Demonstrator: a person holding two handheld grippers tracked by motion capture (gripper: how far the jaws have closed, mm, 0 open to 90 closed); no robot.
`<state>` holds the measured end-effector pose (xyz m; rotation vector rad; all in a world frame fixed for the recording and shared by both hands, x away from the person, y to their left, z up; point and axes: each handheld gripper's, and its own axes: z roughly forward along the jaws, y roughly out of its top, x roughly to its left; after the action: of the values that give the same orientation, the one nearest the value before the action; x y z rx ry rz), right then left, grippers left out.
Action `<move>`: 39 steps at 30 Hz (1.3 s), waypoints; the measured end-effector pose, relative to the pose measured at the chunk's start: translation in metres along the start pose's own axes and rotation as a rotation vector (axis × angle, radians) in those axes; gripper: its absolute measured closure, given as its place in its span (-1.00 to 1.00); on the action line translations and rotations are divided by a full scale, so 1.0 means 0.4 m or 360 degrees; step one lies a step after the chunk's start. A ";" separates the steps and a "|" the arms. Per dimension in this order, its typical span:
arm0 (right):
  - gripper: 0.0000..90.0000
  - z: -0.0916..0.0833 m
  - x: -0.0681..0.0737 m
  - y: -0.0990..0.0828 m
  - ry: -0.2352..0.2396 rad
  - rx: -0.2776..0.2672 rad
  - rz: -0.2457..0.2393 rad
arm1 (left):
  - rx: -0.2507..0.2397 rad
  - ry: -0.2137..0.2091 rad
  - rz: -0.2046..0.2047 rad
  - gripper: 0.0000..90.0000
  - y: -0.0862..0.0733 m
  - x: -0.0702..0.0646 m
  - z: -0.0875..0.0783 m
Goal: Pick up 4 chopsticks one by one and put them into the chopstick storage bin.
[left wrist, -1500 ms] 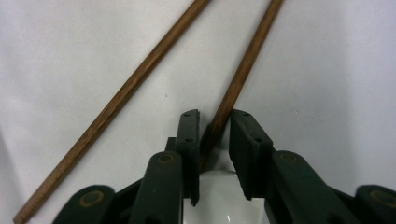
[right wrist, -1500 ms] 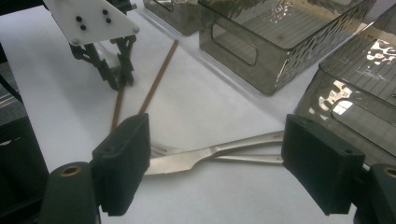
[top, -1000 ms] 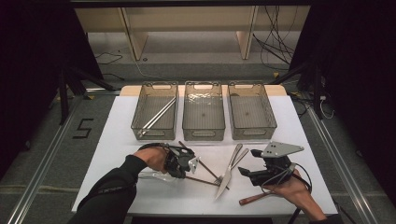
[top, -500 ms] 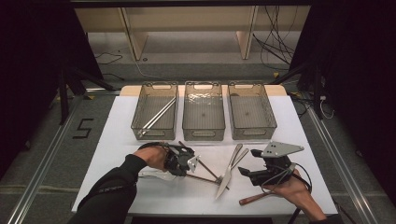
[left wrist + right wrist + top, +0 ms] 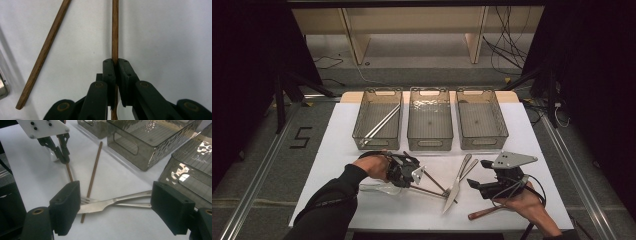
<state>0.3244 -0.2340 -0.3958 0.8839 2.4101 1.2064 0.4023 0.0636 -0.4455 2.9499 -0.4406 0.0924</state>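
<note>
My left gripper (image 5: 414, 180) (image 5: 116, 62) is shut on a thin wooden chopstick (image 5: 115, 37) that lies on the white table, left of centre. A second wooden chopstick (image 5: 45, 52) (image 5: 93, 173) lies loose beside it, at an angle. From the right gripper view the left gripper (image 5: 63, 155) points down onto its chopstick (image 5: 70, 173). My right gripper (image 5: 479, 174) (image 5: 117, 195) stands wide open near the table's front right, holding nothing. Beyond its jaws a steel knife (image 5: 100, 206) (image 5: 453, 192) lies crossed with a fork (image 5: 130, 195) (image 5: 464, 167).
Three clear smoky bins stand in a row at the back: the left bin (image 5: 377, 146) holds metal chopsticks (image 5: 382, 122), beside it the middle bin (image 5: 429, 145) and the right bin (image 5: 482, 145). A wooden-handled utensil (image 5: 484, 212) lies by the right hand. A clear plastic piece (image 5: 379, 188) lies under the left hand.
</note>
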 end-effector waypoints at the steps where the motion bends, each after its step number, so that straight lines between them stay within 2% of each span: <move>1: -0.44 0.000 0.000 0.000 -0.0001 -0.0001 -0.0002 | -0.0005 -0.0001 0.0001 0.87 -0.001 -0.003 -0.004; 2: -0.44 0.000 0.000 0.000 0.0000 -0.0001 -0.0003 | 0.0010 -0.0025 0.0001 0.87 -0.001 -0.003 -0.007; 15: -0.44 0.001 0.000 0.000 -0.0002 0.0000 -0.0003 | 0.0013 0.0002 0.0031 0.87 -0.012 -0.032 -0.042; 19: -0.44 0.001 0.000 -0.001 0.0000 0.0003 -0.0004 | -0.0022 0.0018 0.0008 0.87 -0.029 -0.044 -0.060; 22: -0.44 0.002 0.001 0.000 0.0000 0.0001 -0.0003 | -0.0010 0.0021 0.0002 0.87 -0.038 -0.049 -0.066; 27: -0.44 0.003 0.001 0.000 0.0000 0.0004 0.0000 | -0.0048 0.0039 -0.0055 0.87 -0.075 -0.055 -0.085; 31: -0.44 0.003 0.000 0.000 0.0001 0.0005 0.0001 | -0.0074 0.0045 -0.0078 0.87 -0.087 -0.061 -0.096; 32: -0.44 0.003 0.000 0.000 0.0001 0.0005 0.0003 | -0.0088 0.0049 -0.0109 0.87 -0.094 -0.062 -0.099; 34: -0.45 0.002 0.000 0.001 -0.0001 -0.0001 0.0003 | -0.0095 0.0057 -0.0122 0.87 -0.099 -0.061 -0.101; 35: -0.45 0.001 0.000 0.001 -0.0003 -0.0004 0.0002 | -0.0114 0.0068 -0.0152 0.87 -0.104 -0.060 -0.104; 36: -0.45 0.001 0.000 0.001 -0.0005 -0.0005 0.0002 | -0.0110 0.0072 -0.0156 0.87 -0.108 -0.058 -0.106; 38: -0.45 0.001 -0.001 0.001 -0.0007 -0.0011 0.0007 | -0.0143 0.0085 -0.0218 0.87 -0.115 -0.055 -0.112; 39: -0.45 0.001 -0.001 0.001 -0.0007 -0.0010 0.0007 | -0.0170 0.0102 -0.0286 0.87 -0.121 -0.050 -0.117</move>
<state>0.3251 -0.2340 -0.3956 0.8892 2.4006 1.2120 0.3958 0.1227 -0.4083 2.8559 -0.1646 0.1370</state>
